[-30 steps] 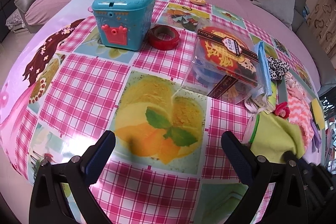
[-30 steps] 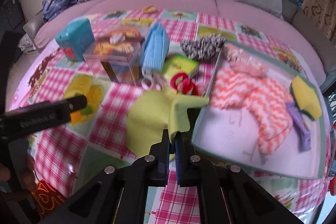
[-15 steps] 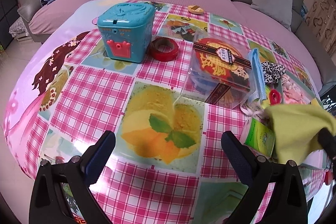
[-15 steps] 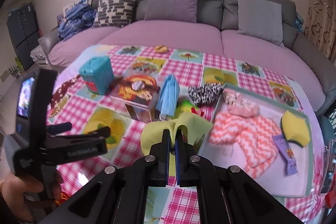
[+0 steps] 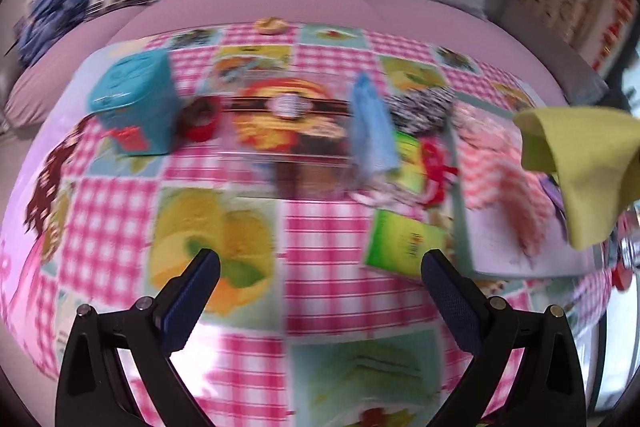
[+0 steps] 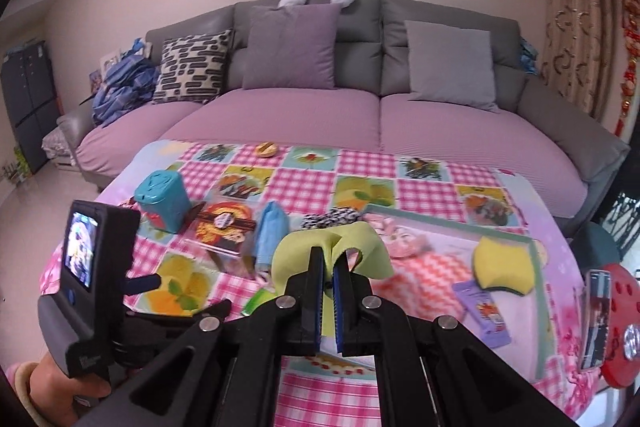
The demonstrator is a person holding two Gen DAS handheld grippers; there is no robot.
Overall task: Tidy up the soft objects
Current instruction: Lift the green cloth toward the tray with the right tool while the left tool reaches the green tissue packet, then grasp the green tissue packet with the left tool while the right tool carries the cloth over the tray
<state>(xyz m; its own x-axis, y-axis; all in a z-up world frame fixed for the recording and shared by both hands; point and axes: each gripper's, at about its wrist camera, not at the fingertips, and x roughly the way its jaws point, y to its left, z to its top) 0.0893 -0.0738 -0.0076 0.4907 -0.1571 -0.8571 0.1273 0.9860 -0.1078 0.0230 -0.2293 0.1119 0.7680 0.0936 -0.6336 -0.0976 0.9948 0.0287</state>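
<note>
My right gripper [image 6: 328, 259] is shut on a yellow-green cloth [image 6: 368, 247] and holds it in the air above the table; the cloth also shows at the right in the left wrist view [image 5: 588, 171]. A white tray [image 6: 532, 255] at the right holds a pink chevron cloth [image 6: 428, 267], a pink plush [image 6: 396, 239], a yellow sponge [image 6: 500, 267] and a purple packet [image 6: 484, 311]. My left gripper [image 5: 320, 275] is open and empty above the table's front, over the checked tablecloth [image 5: 320, 227]. A blue mask [image 5: 372, 131] and a black-and-white scrunchie [image 5: 420, 107] lie left of the tray.
A teal box [image 5: 136, 103], a red tape roll [image 5: 200, 119], a clear gift box [image 5: 288, 131], a green packet [image 5: 404, 243] and a red scrunchie [image 5: 436, 167] sit on the table. A sofa [image 6: 320, 107] stands behind. The left wrist view is motion-blurred.
My right gripper has lifted the yellow-green cloth off the table and carried it up and right, toward the tray. My left gripper has pulled back and swung right, still open.
</note>
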